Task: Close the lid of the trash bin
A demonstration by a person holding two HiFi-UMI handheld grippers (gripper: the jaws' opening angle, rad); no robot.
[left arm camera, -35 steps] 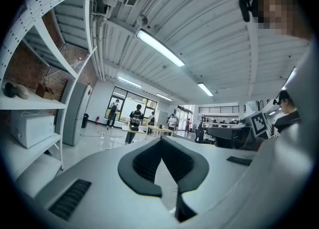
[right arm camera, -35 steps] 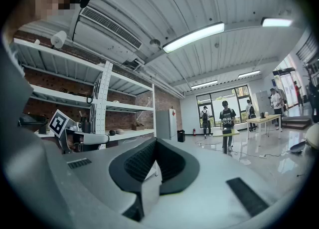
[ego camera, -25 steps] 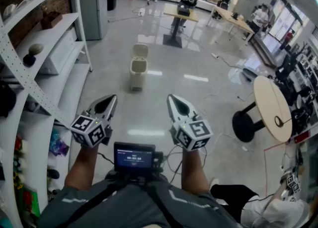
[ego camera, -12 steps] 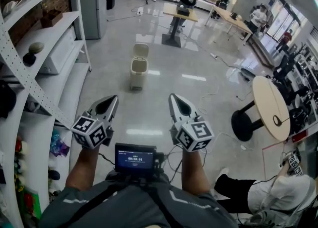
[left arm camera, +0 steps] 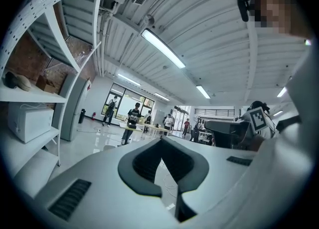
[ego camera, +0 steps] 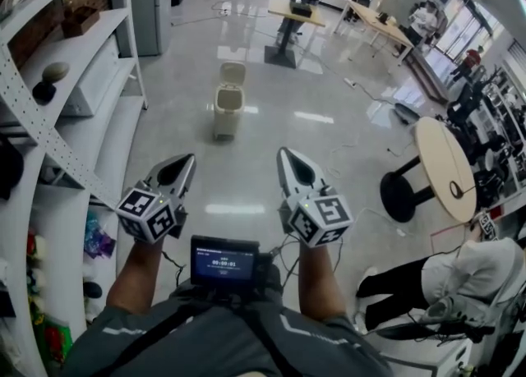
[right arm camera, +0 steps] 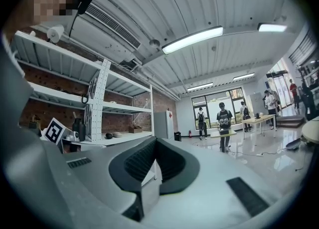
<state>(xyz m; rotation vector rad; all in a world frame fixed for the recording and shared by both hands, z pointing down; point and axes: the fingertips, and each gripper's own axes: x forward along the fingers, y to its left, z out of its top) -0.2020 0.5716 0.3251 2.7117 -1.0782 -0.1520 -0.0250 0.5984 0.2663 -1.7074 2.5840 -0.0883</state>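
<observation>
The beige trash bin point(ego camera: 228, 112) stands on the glossy floor a few steps ahead, with its lid point(ego camera: 233, 73) tipped up and back, open. My left gripper point(ego camera: 187, 160) and right gripper point(ego camera: 284, 154) are held side by side low in the head view, both pointing toward the bin and well short of it. Each is shut with nothing between its jaws. In the left gripper view the left gripper point(left arm camera: 160, 141) points across the hall, and in the right gripper view the right gripper point(right arm camera: 155, 141) points toward the shelves and far windows.
White shelving point(ego camera: 74, 104) with small objects runs along the left. A round table point(ego camera: 448, 170) and a black stool base point(ego camera: 400, 196) stand at the right, with cables on the floor. A person point(ego camera: 444, 285) crouches at the bottom right. Tables point(ego camera: 292, 10) and people are far behind the bin.
The view has shifted slightly, with the bin a little higher in frame. The crouching person at the bottom right has come further into view. Both grippers stay shut and level.
</observation>
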